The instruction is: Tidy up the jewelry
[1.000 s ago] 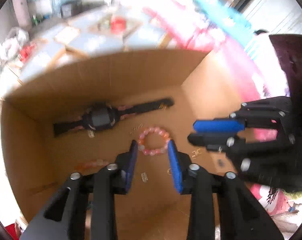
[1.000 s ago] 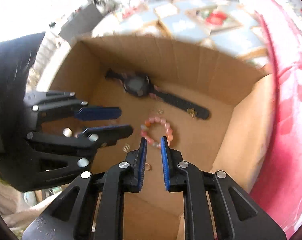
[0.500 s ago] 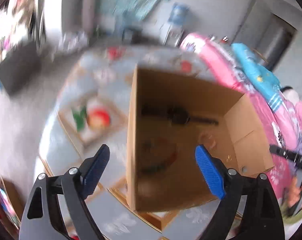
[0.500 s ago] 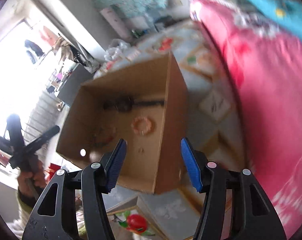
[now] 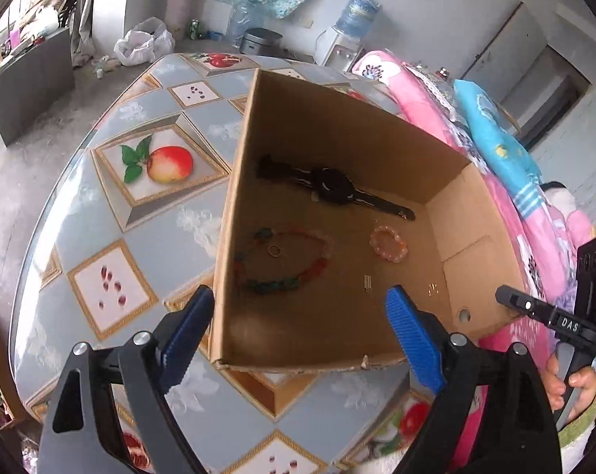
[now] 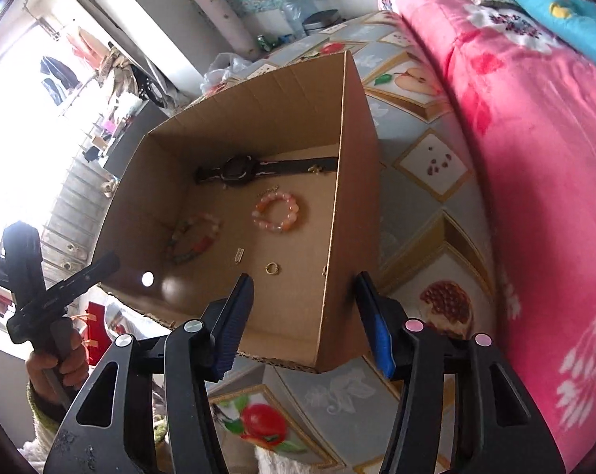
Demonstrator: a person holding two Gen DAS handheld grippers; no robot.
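Observation:
An open cardboard box (image 5: 337, 126) (image 6: 254, 98) stands on the table. Inside lie a black watch (image 5: 333, 189) (image 6: 242, 169), a pink bead bracelet (image 5: 389, 238) (image 6: 276, 211), a multicolour bead necklace (image 5: 286, 260) (image 6: 193, 239), a gold ring (image 5: 274, 251) (image 6: 272, 268) and small earrings (image 5: 367, 281). My left gripper (image 5: 298, 335) is open and empty, raised above the box's near edge. My right gripper (image 6: 304, 324) is open and empty, above the box's near right corner. Each gripper also shows at the edge of the other's view.
The table has a blue-grey cloth with fruit pictures (image 5: 159, 166) (image 6: 428, 166). Pink and blue bedding (image 6: 535, 138) (image 5: 491, 126) is piled to the right of the box. The room floor (image 5: 29, 150) lies beyond the table's left edge.
Both grippers have pulled up and back out of the box and opened wide. A second ago they were nearly shut down near the pink bracelet.

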